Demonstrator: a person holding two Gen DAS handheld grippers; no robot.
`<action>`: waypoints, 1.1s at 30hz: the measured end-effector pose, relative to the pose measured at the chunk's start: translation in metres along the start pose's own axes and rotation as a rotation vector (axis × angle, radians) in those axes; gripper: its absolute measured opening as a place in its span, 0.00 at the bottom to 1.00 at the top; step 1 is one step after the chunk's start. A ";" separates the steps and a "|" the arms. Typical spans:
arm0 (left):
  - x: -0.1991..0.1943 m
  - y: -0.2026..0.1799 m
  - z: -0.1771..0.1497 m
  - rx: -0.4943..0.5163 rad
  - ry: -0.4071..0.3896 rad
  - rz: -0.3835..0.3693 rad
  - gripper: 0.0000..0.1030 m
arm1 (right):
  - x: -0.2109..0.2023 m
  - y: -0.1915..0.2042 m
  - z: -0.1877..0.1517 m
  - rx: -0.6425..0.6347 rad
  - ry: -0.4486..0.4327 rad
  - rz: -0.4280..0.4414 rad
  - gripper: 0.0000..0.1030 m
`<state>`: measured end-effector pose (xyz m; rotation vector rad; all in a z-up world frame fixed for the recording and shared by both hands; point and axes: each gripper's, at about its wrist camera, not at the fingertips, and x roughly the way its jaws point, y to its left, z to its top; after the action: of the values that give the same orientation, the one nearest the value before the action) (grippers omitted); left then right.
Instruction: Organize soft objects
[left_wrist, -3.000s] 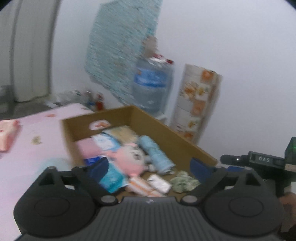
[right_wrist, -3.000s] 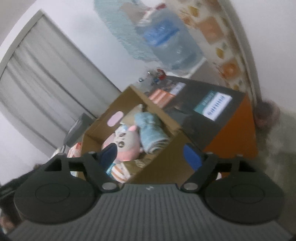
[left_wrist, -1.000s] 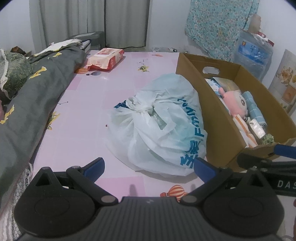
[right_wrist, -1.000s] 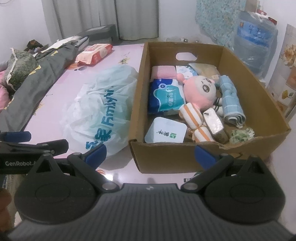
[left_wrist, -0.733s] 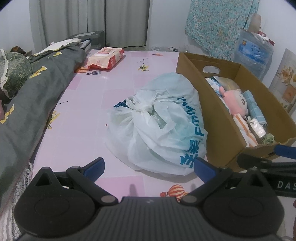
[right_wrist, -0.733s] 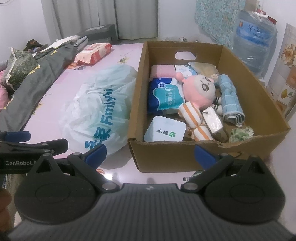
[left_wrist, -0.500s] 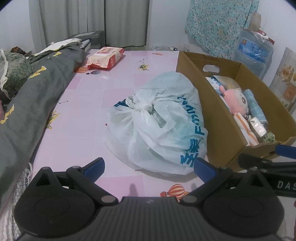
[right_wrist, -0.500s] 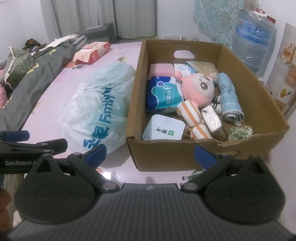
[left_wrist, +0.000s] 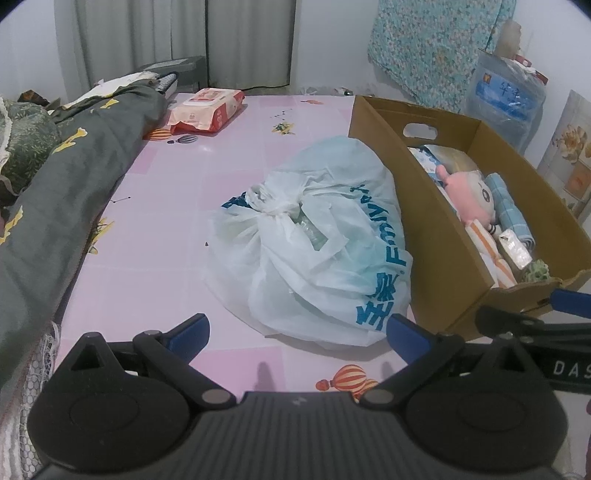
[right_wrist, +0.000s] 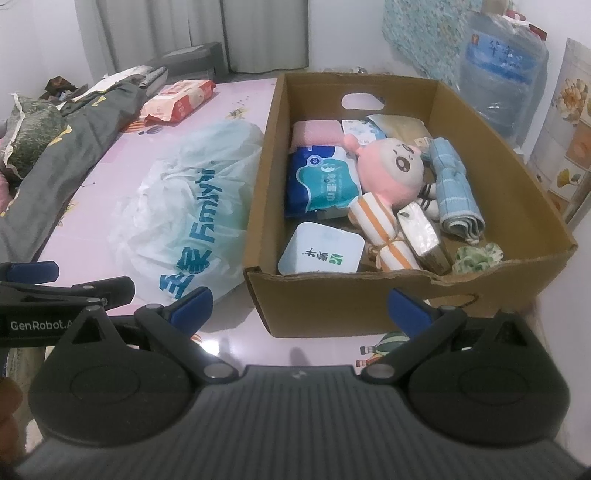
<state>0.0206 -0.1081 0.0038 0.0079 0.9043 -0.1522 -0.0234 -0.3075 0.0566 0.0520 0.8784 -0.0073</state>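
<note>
— What is changed from a second ago?

— Little: the right gripper (right_wrist: 299, 310) is edged a touch nearer the cardboard box (right_wrist: 406, 299). Both claws are held wide apart, nothing gripped; the left gripper (left_wrist: 295, 332) is aimed at the plastic bag (left_wrist: 314, 251).

— And the soft objects?

— The pink plush (right_wrist: 391, 170), blue towel (right_wrist: 456, 188) and tissue packs are lain in the box; sorting is judged not yet begun.

Black ribbed gripper (right_wrist: 299, 308) bodies, blue fingertips (right_wrist: 192, 302), silver screws.
</note>
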 end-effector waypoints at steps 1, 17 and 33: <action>0.000 0.000 0.000 0.000 0.000 0.000 0.99 | 0.000 0.000 0.000 0.001 0.000 -0.001 0.99; 0.001 -0.001 0.000 0.001 0.005 -0.006 0.99 | 0.000 -0.001 -0.001 0.007 0.005 -0.004 0.99; 0.000 -0.002 -0.001 0.003 0.008 -0.010 0.98 | -0.002 -0.001 -0.002 0.009 0.006 -0.008 0.99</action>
<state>0.0198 -0.1105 0.0035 0.0068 0.9120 -0.1630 -0.0268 -0.3088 0.0566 0.0568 0.8844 -0.0189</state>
